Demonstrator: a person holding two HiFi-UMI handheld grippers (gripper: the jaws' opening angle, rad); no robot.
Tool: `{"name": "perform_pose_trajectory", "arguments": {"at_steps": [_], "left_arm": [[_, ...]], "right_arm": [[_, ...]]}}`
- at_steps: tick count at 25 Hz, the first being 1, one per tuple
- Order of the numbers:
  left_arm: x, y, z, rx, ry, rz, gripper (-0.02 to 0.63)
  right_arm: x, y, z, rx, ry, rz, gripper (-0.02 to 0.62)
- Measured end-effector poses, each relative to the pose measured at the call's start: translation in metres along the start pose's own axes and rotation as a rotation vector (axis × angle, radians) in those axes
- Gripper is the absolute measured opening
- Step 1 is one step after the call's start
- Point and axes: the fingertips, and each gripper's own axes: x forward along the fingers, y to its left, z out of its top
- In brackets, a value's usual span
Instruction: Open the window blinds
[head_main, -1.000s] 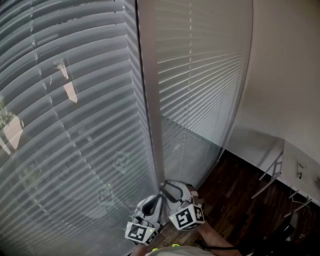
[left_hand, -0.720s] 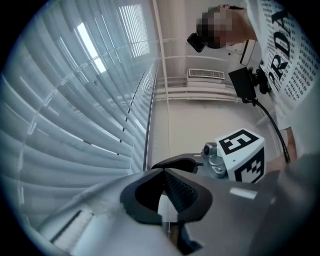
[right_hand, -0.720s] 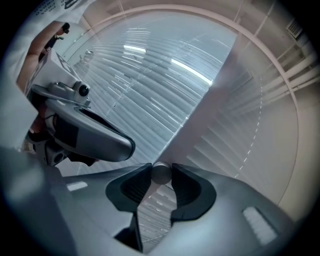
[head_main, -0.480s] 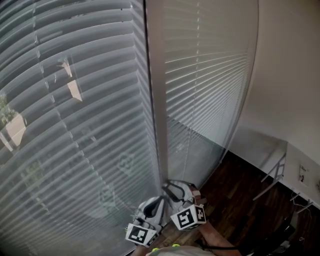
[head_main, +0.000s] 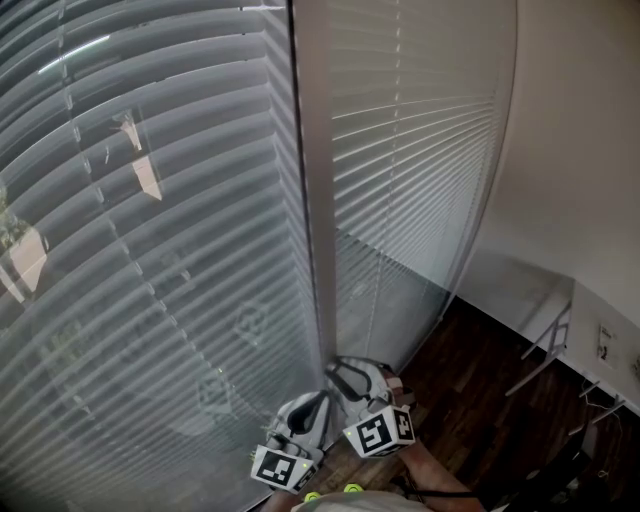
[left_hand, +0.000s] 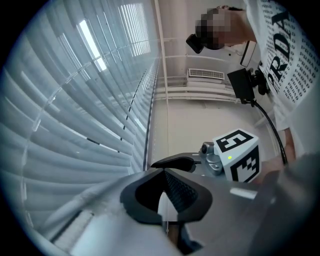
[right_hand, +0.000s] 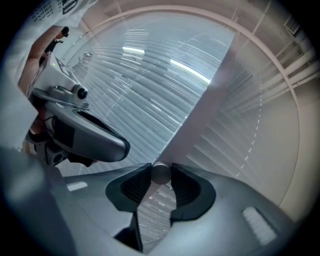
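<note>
The blinds (head_main: 150, 250) hang at full length over the window, both the wide one on the left and the narrower blind (head_main: 410, 150) beyond the post (head_main: 315, 200) that stands between them. Their slats lie tilted nearly flat and overlap. Only faint shapes and a few bright slits come through, so we judge the blinds not yet opened.

We have hold of the rod (right_hand: 160, 174) that we take to turn the slats. Its round end sits between the pads of the right gripper (right_hand: 161, 169), whose jaws have just been closing and now press it from both sides, standing fairly wide because the rod fills them. The left gripper (left_hand: 161, 171) sits just beside the right one, near the foot of the post, with its jaws meeting at the tips. A pale sliver shows in the gap behind those tips, and we cannot tell whether it is something held.

The grasp looks done, and the main work is left: twisting the rod until the slats turn edge-on. The dark floor (head_main: 480, 400) lies off to the right.
</note>
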Motion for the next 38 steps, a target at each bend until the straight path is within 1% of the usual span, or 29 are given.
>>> {"name": "perform_pose_trajectory", "arguments": {"at_steps": [4, 7, 9, 14, 19, 24, 29, 33, 38], "left_arm": [[0.000, 0.000, 0.000, -0.005, -0.003, -0.005, -0.008], [-0.001, 0.002, -0.004, -0.007, 0.030, 0.003, -0.008], [0.000, 0.001, -0.002, -0.007, 0.008, -0.008, -0.008], [0.001, -0.001, 0.000, -0.009, -0.003, -0.015, -0.008], [-0.001, -0.001, 0.001, -0.008, -0.001, -0.014, -0.008], [-0.002, -0.001, 0.003, 0.001, 0.002, -0.016, -0.008], [-0.003, -0.001, 0.005, -0.013, -0.006, -0.014, -0.008], [-0.004, 0.000, 0.003, 0.003, 0.007, -0.020, -0.008], [-0.004, -0.001, 0.003, 0.001, 0.007, -0.024, -0.008]], "right_arm": [[0.001, 0.000, -0.001, 0.024, -0.005, 0.003, 0.124], [0.001, -0.001, -0.001, 0.054, -0.010, 0.002, 0.126], [0.001, -0.002, -0.001, 0.084, -0.013, 0.002, 0.126], [0.000, -0.004, -0.001, 0.200, -0.035, 0.017, 0.127], [0.000, -0.003, -0.002, 0.266, -0.044, 0.021, 0.127], [-0.001, -0.007, -0.003, 0.393, -0.058, 0.025, 0.128], [0.000, -0.007, -0.004, 0.455, -0.065, 0.030, 0.128], [0.000, -0.008, -0.004, 0.518, -0.065, 0.037, 0.129], [0.000, -0.010, -0.008, 0.623, -0.071, 0.045, 0.129]]}}
